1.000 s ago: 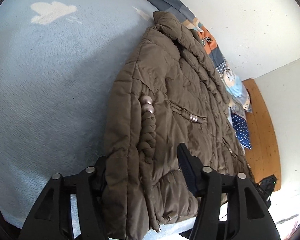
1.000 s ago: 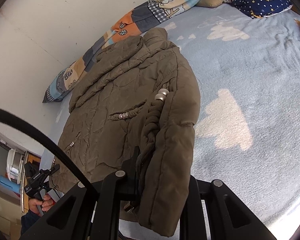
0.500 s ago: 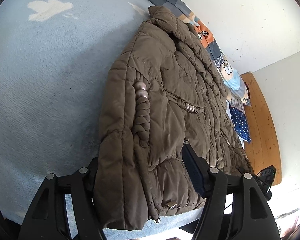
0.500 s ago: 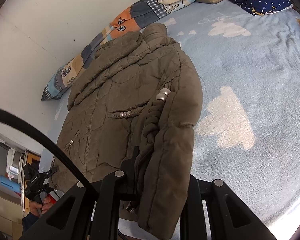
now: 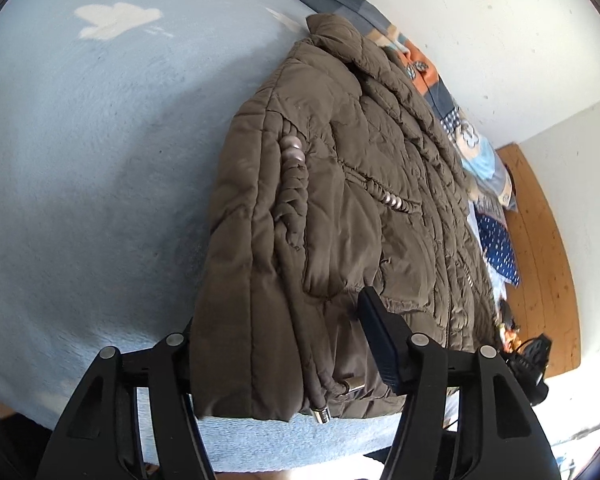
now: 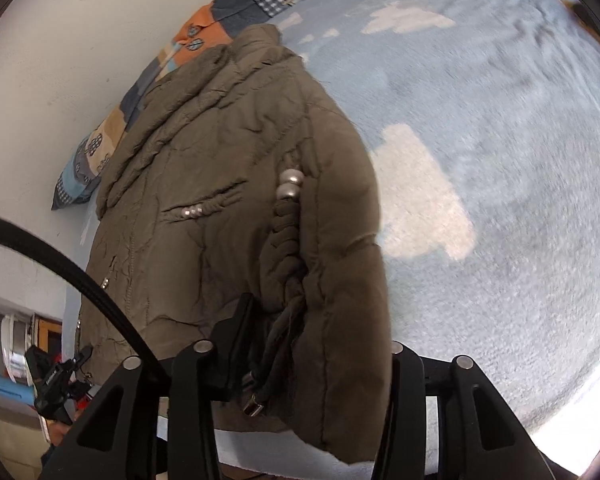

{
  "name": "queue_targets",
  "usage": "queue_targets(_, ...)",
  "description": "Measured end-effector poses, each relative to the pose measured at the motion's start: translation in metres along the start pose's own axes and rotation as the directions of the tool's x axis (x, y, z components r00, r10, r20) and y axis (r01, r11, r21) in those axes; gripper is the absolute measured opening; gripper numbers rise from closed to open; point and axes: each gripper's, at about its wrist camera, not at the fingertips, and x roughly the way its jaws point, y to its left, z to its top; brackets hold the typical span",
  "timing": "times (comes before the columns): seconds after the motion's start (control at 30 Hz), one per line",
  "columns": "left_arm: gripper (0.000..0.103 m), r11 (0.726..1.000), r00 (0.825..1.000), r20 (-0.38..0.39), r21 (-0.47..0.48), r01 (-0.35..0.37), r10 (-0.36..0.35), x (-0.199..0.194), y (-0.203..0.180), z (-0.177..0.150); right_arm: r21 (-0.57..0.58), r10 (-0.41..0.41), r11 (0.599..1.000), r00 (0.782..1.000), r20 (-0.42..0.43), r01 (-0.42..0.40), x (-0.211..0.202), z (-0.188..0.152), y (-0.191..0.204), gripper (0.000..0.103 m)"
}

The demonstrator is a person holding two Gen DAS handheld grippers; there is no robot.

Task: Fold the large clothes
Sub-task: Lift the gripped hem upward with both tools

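Note:
A brown quilted jacket (image 5: 364,184) (image 6: 220,184) lies on the light blue blanket (image 5: 100,160) (image 6: 500,160), collar far, hem at the near bed edge. One side is folded over, a braided cord with silver beads (image 5: 292,176) (image 6: 288,216) along it. My left gripper (image 5: 276,312) straddles that folded edge at the hem. Its jaws are closing a little, the right pad's face still bare and the left fingertip hidden behind fabric. My right gripper (image 6: 318,320) also straddles the folded part near a metal cord end (image 6: 252,402). Its jaws are opening and the fabric sits loose between them.
A patchwork quilt (image 6: 204,28) (image 5: 424,68) runs along the white wall, with a navy dotted pillow (image 5: 496,248) beyond it. White cloud shapes (image 6: 420,200) mark the blanket. A hand holds a black device (image 6: 56,380) past the jacket's far hem corner. A black cable (image 6: 60,256) crosses the right wrist view.
The right gripper's fingers have spread apart off the folded edge, and that hand has sunk toward the bed. The jacket's hem now rests flatter at the bed edge. The left gripper's spread looks about the same.

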Motion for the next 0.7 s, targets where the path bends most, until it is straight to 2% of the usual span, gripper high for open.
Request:
queue_targets(0.13,0.062,0.999,0.999,0.026,-0.034,0.035,-0.034,0.004,0.003,0.0,0.099,0.052,0.994,0.999,-0.015,-0.05,0.005,-0.004,-0.017,0.054)
queue_targets(0.17,0.057,0.999,0.999,0.029,-0.022,0.035,-0.034,0.004,0.001,0.0,0.115,0.062,0.992,0.998,-0.018,-0.059,0.007,-0.006,-0.02,0.056)
queue_targets(0.2,0.041,0.999,0.999,0.031,-0.012,0.03,-0.03,0.005,0.0,0.0,0.126,0.07,0.99,0.997,-0.021,-0.067,0.009,-0.006,-0.02,0.056)
queue_targets(0.23,0.033,0.999,0.999,0.029,0.0,0.033,-0.033,0.006,-0.002,-0.001,0.131,0.074,0.989,0.997,-0.017,-0.071,0.01,-0.007,-0.02,0.056)
queue_targets(0.27,0.03,0.999,0.999,0.029,0.002,0.039,-0.039,0.006,-0.002,-0.001,0.126,0.075,0.989,0.997,-0.016,-0.073,0.01,-0.007,-0.018,0.056)
queue_targets(0.37,0.023,0.998,0.998,0.042,0.027,0.049,-0.05,0.002,-0.007,-0.002,0.093,0.095,0.991,0.995,-0.014,-0.094,0.011,-0.008,-0.01,0.031)
queue_targets(0.4,0.021,0.998,0.997,0.051,0.032,0.056,-0.057,-0.001,-0.007,-0.002,0.078,0.106,0.991,0.994,-0.008,-0.105,0.008,-0.009,-0.006,0.026)
queue_targets(0.5,0.019,0.996,0.995,0.061,0.049,0.071,-0.074,-0.005,-0.011,-0.002,0.053,0.125,0.991,0.992,0.023,-0.126,-0.003,-0.007,0.004,0.02)
queue_targets(0.7,0.017,0.993,0.991,0.078,0.053,0.108,-0.112,-0.013,-0.015,-0.001,0.036,0.156,0.987,0.986,0.067,-0.158,-0.021,-0.01,0.007,0.018)
